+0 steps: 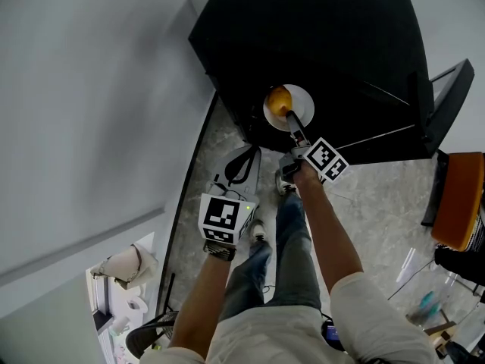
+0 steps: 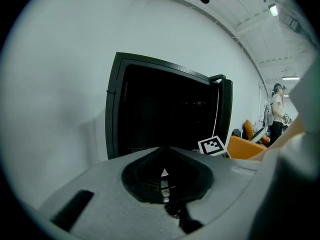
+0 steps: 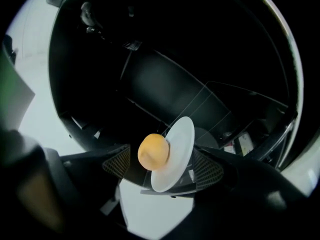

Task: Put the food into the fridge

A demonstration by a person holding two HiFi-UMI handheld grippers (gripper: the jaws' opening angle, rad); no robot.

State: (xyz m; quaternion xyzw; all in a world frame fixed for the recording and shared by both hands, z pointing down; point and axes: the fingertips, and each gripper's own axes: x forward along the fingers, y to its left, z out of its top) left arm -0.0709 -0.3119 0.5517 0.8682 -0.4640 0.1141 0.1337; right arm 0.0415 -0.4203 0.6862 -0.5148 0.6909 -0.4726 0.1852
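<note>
A black fridge (image 1: pixel 318 44) stands open against a white wall. Inside it, a white plate (image 3: pixel 179 151) carrying a round orange food (image 3: pixel 153 152) sits on a glass shelf (image 3: pixel 210 101). The right gripper (image 3: pixel 162 166) has released it, its jaws spread either side of the plate. The left gripper (image 2: pixel 165 171) is clenched on nothing, held back from the fridge.

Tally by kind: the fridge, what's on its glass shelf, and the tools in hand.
Fridge: 1
White plate: 1
Round orange food item: 1
Tools: 2, left tool and right tool
Total: 5
</note>
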